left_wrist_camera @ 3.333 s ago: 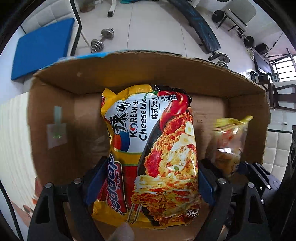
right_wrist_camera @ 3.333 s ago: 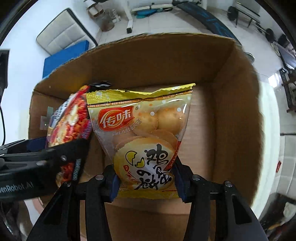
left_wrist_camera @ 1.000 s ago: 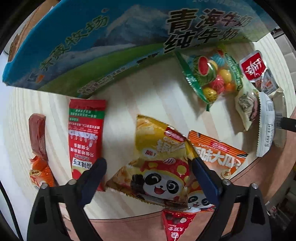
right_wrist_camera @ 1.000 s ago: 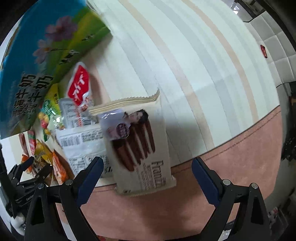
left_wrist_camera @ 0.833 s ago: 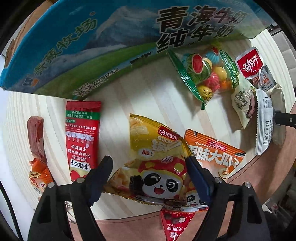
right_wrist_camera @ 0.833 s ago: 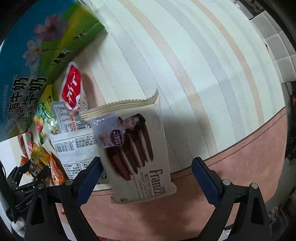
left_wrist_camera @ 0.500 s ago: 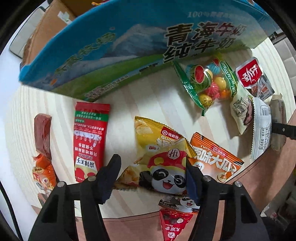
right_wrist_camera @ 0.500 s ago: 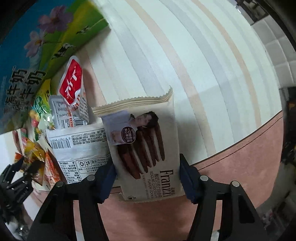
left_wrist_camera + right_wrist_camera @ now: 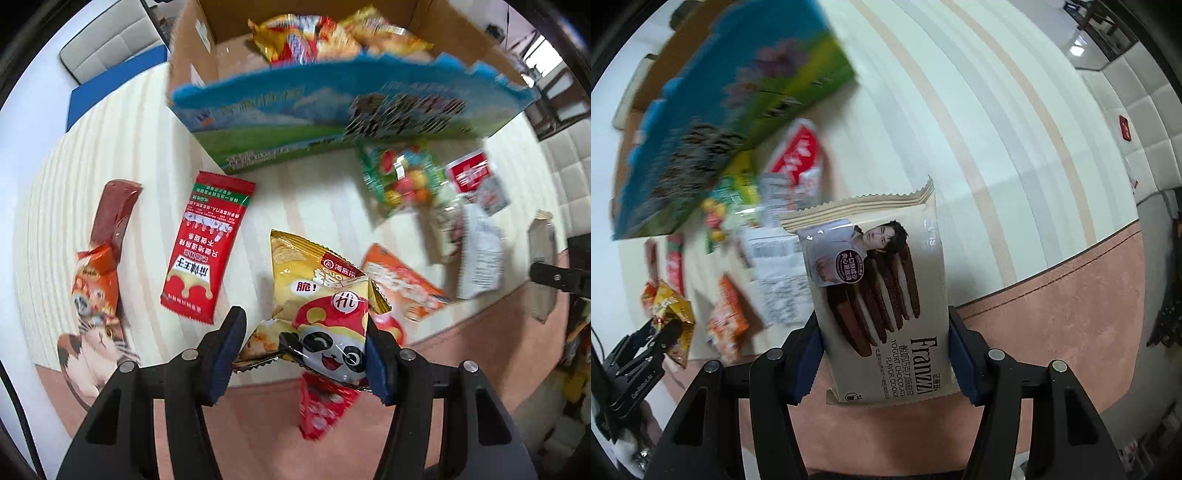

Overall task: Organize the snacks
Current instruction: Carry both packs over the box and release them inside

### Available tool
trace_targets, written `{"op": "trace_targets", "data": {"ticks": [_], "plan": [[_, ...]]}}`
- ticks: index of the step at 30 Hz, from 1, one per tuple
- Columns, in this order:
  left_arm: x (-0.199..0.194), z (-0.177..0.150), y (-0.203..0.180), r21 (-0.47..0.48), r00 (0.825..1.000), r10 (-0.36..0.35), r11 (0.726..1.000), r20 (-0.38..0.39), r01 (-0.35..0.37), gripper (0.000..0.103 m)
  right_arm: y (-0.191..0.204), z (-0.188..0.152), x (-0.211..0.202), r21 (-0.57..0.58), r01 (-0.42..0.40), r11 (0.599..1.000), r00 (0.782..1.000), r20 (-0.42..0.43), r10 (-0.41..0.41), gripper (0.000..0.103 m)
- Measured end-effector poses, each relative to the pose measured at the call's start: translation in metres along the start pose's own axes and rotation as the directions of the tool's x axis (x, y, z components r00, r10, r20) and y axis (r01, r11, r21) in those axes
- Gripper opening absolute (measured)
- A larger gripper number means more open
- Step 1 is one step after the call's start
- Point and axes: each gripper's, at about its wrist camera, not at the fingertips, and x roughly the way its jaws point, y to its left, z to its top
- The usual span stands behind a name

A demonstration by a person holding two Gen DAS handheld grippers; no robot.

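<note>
My left gripper (image 9: 303,354) is shut on a yellow panda snack bag (image 9: 321,306) and holds it lifted above the striped table (image 9: 147,155). My right gripper (image 9: 884,350) is shut on a beige Franzzi chocolate cookie pack (image 9: 882,288), also lifted. The cardboard box with a blue and green printed side (image 9: 332,107) stands at the back of the table and holds noodle and snack bags (image 9: 325,37). In the right wrist view the box (image 9: 720,110) is at upper left, and the left gripper with the yellow bag (image 9: 670,314) is at lower left.
On the table lie a red milk-candy packet (image 9: 207,243), a sausage and cat-print packet (image 9: 99,258), an orange packet (image 9: 402,284), a candy ball bag (image 9: 402,177), a red-white sachet (image 9: 476,177) and a white packet (image 9: 480,254). A pink floor (image 9: 1071,314) lies below the table edge.
Both grippers released earlier bags into the box and came to the table. The left closed on the panda bag and the right on the cookie pack. Both now lift them, pulling back.
</note>
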Motion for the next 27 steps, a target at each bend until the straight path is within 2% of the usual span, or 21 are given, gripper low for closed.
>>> {"op": "trace_targets", "data": {"ticks": [5,9,12,15,16,21,27], "plan": [[-0.060,-0.007,-0.005,-0.034,0.995,-0.057,0.998,0.083,0.060,0.056,0.029,0.001,-0.040,-0.052,-0.077,0.996,0.996,0.033,0.079,0.064],[-0.100,0.023,-0.023,-0.051,0.983,-0.083,0.994,0.167,0.092,0.056,0.057,0.026,-0.088,-0.106,-0.136,0.985,0.986,0.080,0.145,0.064],[-0.122,0.049,-0.025,-0.064,0.973,-0.070,0.994,0.222,0.086,0.056,0.074,0.048,-0.123,-0.142,-0.165,0.976,0.975,0.124,0.183,0.064],[-0.130,0.084,-0.023,-0.088,0.968,-0.058,0.993,0.244,0.082,0.056,0.097,0.079,-0.149,-0.189,-0.140,0.972,0.967,0.183,0.175,0.064],[-0.132,0.099,-0.019,-0.096,0.967,-0.034,0.994,0.252,0.060,0.056,0.105,0.091,-0.151,-0.198,-0.124,0.972,0.966,0.199,0.163,0.064],[-0.112,0.161,0.013,-0.160,0.975,0.007,0.987,0.222,0.029,0.056,0.130,0.162,-0.149,-0.198,-0.041,0.979,0.967,0.240,0.089,0.064],[-0.065,0.230,0.046,-0.192,0.992,0.038,0.981,0.117,-0.015,0.057,0.143,0.239,-0.116,-0.175,0.036,0.984,0.975,0.222,0.004,0.064]]}}
